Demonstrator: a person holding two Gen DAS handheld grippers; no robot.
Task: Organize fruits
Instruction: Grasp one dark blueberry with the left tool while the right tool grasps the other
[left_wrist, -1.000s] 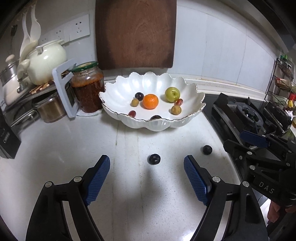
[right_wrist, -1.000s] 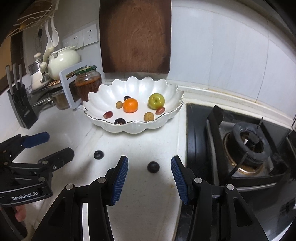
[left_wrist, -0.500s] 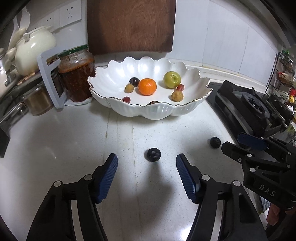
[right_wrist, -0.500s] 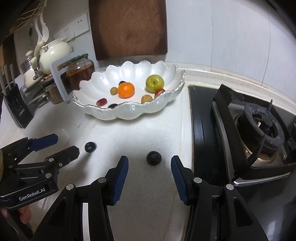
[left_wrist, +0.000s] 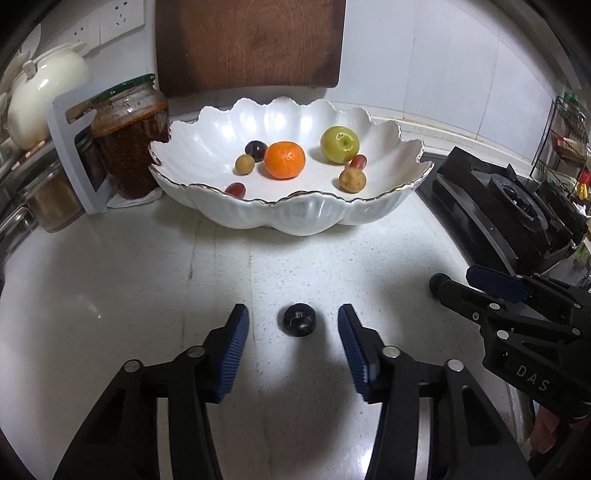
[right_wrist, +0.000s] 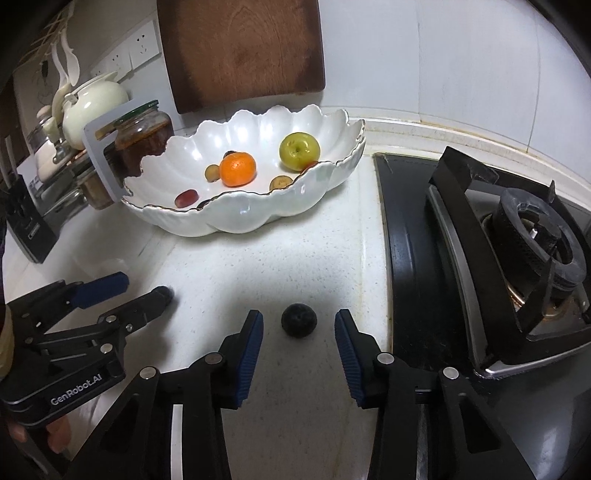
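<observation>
A white scalloped bowl (left_wrist: 306, 218) stands on the counter and holds an orange (left_wrist: 285, 160), a green apple (left_wrist: 339, 144) and several small fruits. A dark round fruit (left_wrist: 299, 319) lies on the counter between the tips of my open left gripper (left_wrist: 293, 332). A second dark fruit (right_wrist: 299, 319) lies between the tips of my open right gripper (right_wrist: 298, 330). Neither gripper touches its fruit. The bowl (right_wrist: 236, 218) also shows in the right wrist view. The right gripper (left_wrist: 480, 284) shows at the right of the left wrist view, the left gripper (right_wrist: 122, 295) at the left of the right wrist view.
A glass jar (left_wrist: 129, 136) of red preserve, a grey stand and a white teapot (left_wrist: 44, 92) stand left of the bowl. A wooden board (left_wrist: 247, 40) leans on the tiled wall behind. A black gas stove (right_wrist: 498, 251) borders the counter on the right.
Both grippers have moved forward and lower towards the counter. Each dark fruit now lies between its gripper's fingertips. The left jaws have narrowed.
</observation>
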